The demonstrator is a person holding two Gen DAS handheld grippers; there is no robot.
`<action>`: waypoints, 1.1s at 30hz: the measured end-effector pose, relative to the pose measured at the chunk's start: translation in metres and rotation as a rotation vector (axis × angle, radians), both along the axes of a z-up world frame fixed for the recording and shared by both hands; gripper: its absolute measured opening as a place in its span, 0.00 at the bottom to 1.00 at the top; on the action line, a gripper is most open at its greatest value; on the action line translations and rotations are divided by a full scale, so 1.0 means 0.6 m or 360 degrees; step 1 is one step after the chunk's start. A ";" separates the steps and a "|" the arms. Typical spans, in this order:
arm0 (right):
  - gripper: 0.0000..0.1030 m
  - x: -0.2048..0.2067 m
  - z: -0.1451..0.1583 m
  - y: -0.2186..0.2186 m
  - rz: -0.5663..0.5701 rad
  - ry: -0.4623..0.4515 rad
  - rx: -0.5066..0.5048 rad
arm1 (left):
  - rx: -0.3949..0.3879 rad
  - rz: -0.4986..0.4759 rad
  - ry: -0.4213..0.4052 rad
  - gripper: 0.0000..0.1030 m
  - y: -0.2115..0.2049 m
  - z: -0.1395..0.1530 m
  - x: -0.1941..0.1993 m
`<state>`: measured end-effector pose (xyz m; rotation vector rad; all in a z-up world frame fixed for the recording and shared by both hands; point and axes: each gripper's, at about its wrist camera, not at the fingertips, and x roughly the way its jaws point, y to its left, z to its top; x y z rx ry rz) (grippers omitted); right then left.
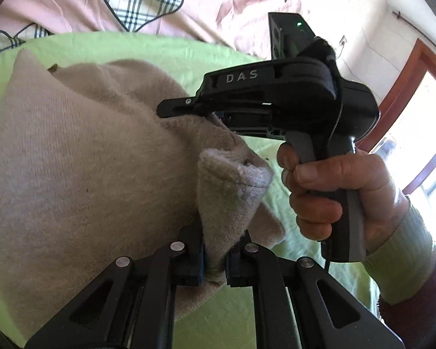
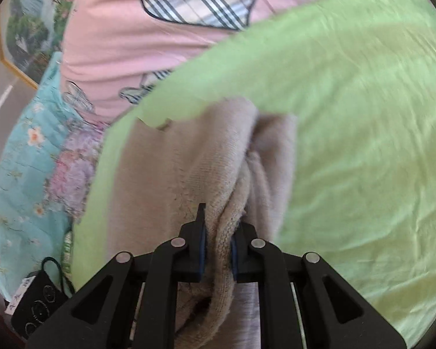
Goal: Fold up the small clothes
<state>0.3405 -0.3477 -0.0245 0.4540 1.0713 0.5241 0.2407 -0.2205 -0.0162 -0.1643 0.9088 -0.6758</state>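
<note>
Left gripper (image 1: 215, 258) clenched on beige garment (image 1: 81, 160) edge; right gripper (image 2: 218, 250) likewise pinching it, over green sheet (image 2: 348, 101). Fold underway, approx halfway; garment bunched, not yet flat.

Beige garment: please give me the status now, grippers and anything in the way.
Left gripper shut on beige garment. Right gripper shut on garment too. Garment bunched over green sheet. Nothing in the way.

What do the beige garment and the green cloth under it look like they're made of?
Beige garment: soft knit, probably cotton or a wool blend; fine ribbed rows and a fuzzy, slightly pilled edge show. Green cloth: thin smooth woven fabric, likely cotton or polyester sheeting; it has fine creases and a faint sheen.
</note>
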 end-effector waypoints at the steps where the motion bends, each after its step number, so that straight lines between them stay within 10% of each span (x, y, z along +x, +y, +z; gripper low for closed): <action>1: 0.14 0.000 -0.001 0.000 0.0001 -0.0002 0.0005 | -0.0013 0.0002 0.0014 0.08 0.002 -0.004 0.001; 14: 0.17 -0.023 0.016 0.003 -0.0048 -0.0066 -0.0154 | -0.0074 -0.0080 0.0118 0.23 0.043 0.025 -0.056; 21: 0.69 -0.080 0.056 -0.019 -0.0081 -0.0168 -0.0109 | -0.0146 0.0045 0.0052 0.50 0.169 0.072 -0.109; 33: 0.69 -0.062 -0.014 -0.038 -0.0084 0.0114 0.0094 | -0.0299 0.0292 0.0466 0.77 0.262 -0.009 0.048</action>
